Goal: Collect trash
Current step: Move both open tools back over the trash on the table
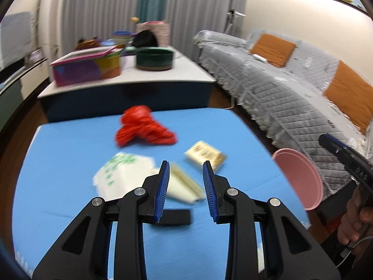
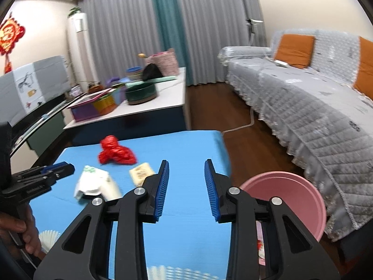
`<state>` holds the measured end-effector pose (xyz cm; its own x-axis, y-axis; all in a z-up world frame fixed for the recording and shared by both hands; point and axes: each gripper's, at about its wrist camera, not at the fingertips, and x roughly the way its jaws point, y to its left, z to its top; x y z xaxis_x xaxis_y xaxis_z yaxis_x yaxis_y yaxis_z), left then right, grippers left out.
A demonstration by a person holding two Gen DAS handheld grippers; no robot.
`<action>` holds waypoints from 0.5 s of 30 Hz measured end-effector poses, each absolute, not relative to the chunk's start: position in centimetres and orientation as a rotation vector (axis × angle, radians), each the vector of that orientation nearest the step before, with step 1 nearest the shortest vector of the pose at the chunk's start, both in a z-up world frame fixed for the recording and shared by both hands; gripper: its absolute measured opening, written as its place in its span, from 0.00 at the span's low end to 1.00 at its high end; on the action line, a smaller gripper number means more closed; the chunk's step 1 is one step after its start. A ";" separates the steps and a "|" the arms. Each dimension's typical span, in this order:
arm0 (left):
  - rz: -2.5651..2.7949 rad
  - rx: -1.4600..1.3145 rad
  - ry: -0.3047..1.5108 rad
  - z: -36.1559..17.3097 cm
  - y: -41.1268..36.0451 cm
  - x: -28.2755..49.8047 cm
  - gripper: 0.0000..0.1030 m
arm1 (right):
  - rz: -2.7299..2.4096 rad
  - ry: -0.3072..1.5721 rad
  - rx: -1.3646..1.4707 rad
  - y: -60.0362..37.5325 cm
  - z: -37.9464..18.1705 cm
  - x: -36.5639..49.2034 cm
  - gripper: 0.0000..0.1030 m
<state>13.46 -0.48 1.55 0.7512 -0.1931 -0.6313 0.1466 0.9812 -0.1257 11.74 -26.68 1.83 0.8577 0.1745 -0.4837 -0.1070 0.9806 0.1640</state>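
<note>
On the blue table (image 1: 70, 144) lie a crumpled red plastic bag (image 1: 143, 127), a white wrapper with green print (image 1: 121, 177), a cream folded carton piece (image 1: 184, 184), a yellow printed packet (image 1: 206, 155) and a black strip (image 1: 174, 217). My left gripper (image 1: 185, 166) is open and empty, hovering just above the cream carton piece. My right gripper (image 2: 185, 166) is open and empty over the blue table (image 2: 191, 144), right of the red bag (image 2: 115, 151), the wrapper (image 2: 93, 183) and the packet (image 2: 142, 172). A pink bin (image 2: 289, 198) stands at the table's right edge, with some trash inside.
A grey-covered sofa (image 2: 314, 102) with orange cushions runs along the right. A white-topped low table (image 2: 144, 109) behind holds a colourful box (image 2: 93, 107), a green bowl (image 2: 141, 92) and bags. A white paper cup liner (image 2: 49, 235) lies near the table's front left. The pink bin also shows in the left view (image 1: 300, 177).
</note>
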 end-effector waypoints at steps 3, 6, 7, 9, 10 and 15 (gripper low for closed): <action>-0.146 -0.083 0.716 0.5 1.6 13.2 0.29 | 0.199 0.527 0.121 -24.4 1.6 12.4 0.25; -0.110 -0.087 0.739 -0.7 3.2 13.1 0.29 | 0.247 0.536 0.111 -22.1 1.3 13.2 0.25; -0.101 -0.089 0.746 -1.0 3.6 13.0 0.29 | 0.260 0.538 0.108 -21.5 1.2 13.4 0.24; -0.081 -0.101 0.769 -1.9 4.6 13.0 0.29 | 0.290 0.547 0.100 -20.1 0.8 13.8 0.25; -0.075 -0.105 0.780 -2.3 4.9 13.1 0.29 | 0.303 0.553 0.095 -19.5 0.6 14.1 0.24; -0.044 -0.100 0.842 -4.5 5.8 13.9 0.33 | 0.340 0.589 0.089 -17.1 -1.2 15.2 0.25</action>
<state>13.86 5.75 -4.50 0.6654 -0.0789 -0.7423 -0.0007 0.9943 -0.1063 15.23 -17.08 -1.18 0.7774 0.3395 -0.5295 -0.2889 0.9405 0.1788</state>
